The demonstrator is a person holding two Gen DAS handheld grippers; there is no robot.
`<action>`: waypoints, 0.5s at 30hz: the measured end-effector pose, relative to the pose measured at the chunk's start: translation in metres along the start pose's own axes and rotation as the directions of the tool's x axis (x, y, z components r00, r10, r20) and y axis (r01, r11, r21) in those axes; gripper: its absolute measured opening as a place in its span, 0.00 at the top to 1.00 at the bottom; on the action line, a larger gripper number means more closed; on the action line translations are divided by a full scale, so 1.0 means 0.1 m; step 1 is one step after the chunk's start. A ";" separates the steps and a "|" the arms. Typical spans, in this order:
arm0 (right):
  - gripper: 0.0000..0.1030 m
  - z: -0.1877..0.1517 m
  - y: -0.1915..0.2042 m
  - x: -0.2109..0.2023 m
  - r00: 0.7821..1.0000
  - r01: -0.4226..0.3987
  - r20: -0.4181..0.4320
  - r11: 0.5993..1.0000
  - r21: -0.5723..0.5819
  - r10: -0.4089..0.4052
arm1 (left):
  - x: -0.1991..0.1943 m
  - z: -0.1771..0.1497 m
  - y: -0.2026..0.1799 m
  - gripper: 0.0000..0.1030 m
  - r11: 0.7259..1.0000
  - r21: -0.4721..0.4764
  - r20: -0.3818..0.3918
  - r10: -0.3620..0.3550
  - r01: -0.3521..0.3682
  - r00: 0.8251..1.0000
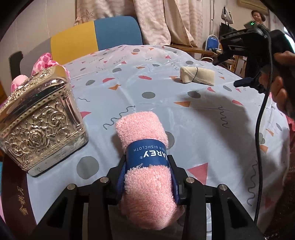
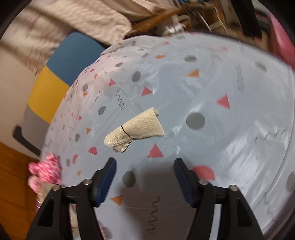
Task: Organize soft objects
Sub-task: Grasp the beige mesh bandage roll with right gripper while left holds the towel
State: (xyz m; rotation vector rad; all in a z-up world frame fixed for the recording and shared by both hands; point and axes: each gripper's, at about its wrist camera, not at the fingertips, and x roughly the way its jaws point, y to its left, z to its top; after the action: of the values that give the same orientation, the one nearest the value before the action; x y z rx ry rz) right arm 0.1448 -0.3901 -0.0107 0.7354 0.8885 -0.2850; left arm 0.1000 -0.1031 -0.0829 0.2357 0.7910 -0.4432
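My left gripper is shut on a rolled pink dishcloth with a blue paper band, held low over the table. A beige rolled cloth tied with a thin black band lies on the far right of the table; it also shows in the right wrist view. My right gripper is open and empty, hovering above the table just short of the beige cloth. It appears at the right edge of the left wrist view. A pink patterned soft item sits in the silver box.
An ornate silver metal box stands on the table's left side. The table has a light blue plastic cover with dots and triangles. A yellow and blue chair stands behind it. A person is in the far background.
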 end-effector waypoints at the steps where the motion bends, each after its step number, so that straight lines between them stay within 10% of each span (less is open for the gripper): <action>1: 0.24 0.00 0.07 0.00 0.999 0.036 0.010 0.998 -0.050 -0.036 | 0.00 0.00 0.01 0.60 1.000 -0.004 0.001 -0.005 0.005 1.000; 5: 0.23 0.10 0.48 0.04 0.988 0.151 0.039 0.917 -0.369 -0.147 | -0.01 -0.01 0.02 0.60 1.000 -0.008 0.006 -0.012 0.012 1.000; 15: 0.23 0.02 1.10 0.85 0.901 0.290 0.118 0.377 -0.880 -0.418 | -0.02 -0.02 0.07 0.58 0.999 -0.032 0.013 -0.042 0.043 0.999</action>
State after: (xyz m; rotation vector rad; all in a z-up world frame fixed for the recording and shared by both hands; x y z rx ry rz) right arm 0.2542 -0.3064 -0.0257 -0.4739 1.1570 -0.1094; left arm 0.1011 -0.0955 -0.0828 0.1868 0.7919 -0.4713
